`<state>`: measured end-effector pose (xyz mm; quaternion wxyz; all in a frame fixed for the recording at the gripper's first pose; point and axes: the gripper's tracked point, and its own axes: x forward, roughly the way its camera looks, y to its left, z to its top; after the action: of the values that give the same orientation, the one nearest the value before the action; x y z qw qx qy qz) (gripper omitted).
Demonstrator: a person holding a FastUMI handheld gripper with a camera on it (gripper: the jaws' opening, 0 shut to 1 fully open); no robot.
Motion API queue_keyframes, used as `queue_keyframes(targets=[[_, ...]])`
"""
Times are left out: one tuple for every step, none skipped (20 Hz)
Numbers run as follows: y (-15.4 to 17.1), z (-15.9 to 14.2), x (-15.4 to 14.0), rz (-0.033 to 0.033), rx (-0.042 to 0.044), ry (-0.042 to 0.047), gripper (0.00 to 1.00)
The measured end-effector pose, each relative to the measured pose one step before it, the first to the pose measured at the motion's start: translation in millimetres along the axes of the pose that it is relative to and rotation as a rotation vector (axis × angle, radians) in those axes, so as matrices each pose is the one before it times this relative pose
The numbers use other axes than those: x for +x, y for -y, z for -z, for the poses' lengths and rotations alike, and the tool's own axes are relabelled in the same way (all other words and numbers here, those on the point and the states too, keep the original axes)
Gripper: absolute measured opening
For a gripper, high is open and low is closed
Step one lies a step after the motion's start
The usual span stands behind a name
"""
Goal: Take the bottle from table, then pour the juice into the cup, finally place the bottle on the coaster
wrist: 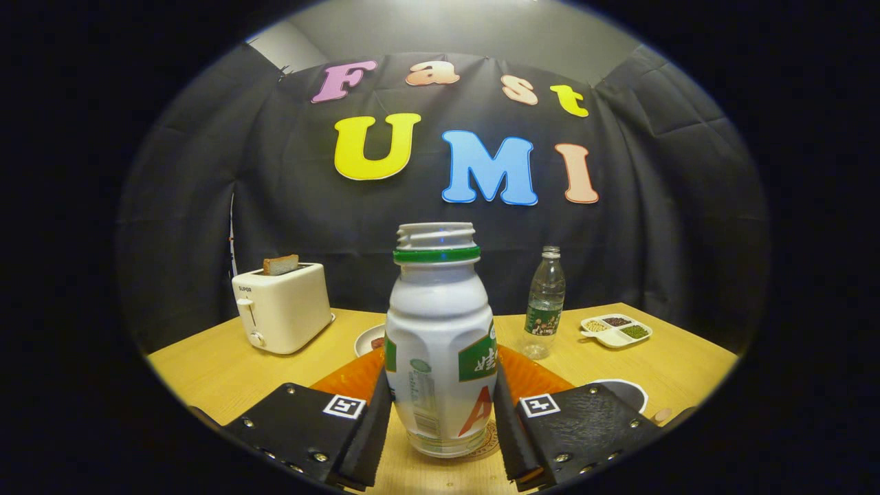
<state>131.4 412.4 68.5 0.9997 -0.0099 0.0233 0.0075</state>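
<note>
Right now, in the gripper view, my fingers (440,426) stand on either side of the white bottle (440,344). Both inner pads look to touch its lower body, though I cannot tell whether they press. The bottle stands upright and uncapped with a green ring at its neck, its base on a round patterned coaster (487,442) on the tabletop (227,368). An orange mat (533,378) lies behind it. Beyond my right finger sits a cup (627,390). Farther back are a toaster (282,306) holding bread, a clear water bottle (545,302), a small plate (368,338) and a divided dish (615,330).
</note>
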Motion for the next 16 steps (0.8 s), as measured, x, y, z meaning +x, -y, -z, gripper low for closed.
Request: queue_keyframes(targets=[[1.53, 4.18, 3.34, 0.00041, -0.00044, -0.00482, 0.67], [1.74, 2.9, 2.52, 0.00205, -0.00164, -0.00447, 0.67], [0.06, 3.26, 3.2, -0.00346, 0.00281, -0.00303, 0.67], [-0.54, 2.68, 2.2, -0.00554, 0.00388, -0.00289, 0.67], [1.95, 4.11, 2.49, 0.00144, -0.00038, -0.00617, 0.67], [1.56, 2.46, 2.17, 0.00137, -0.00141, -0.00449, 0.67], [1.57, 3.05, 1.76, -0.00016, 0.00007, -0.00377, 0.67], [2.08, 2.52, 1.87, 0.00334, 0.00309, -0.00415, 0.67], [1.66, 2.51, 0.61, -0.00161, 0.01093, -0.00067, 0.67], [0.19, 0.92, 1.23, -0.00432, 0.01514, 0.0015, 0.67], [1.04, 1.36, 1.82, -0.00257, 0.01223, 0.00385, 0.67], [2.14, 1.91, 1.48, 0.00287, 0.00088, -0.00232, 0.67], [3.66, 3.42, 1.67, 0.00475, -0.00061, -0.00487, 0.67], [1.65, 2.16, 1.17, -0.00147, 0.01023, -0.00183, 0.67], [0.5, 1.62, 1.4, -0.0107, 0.01889, 0.00256, 0.67], [-0.31, 0.73, 1.93, -0.00645, 0.02062, 0.00224, 0.67]])
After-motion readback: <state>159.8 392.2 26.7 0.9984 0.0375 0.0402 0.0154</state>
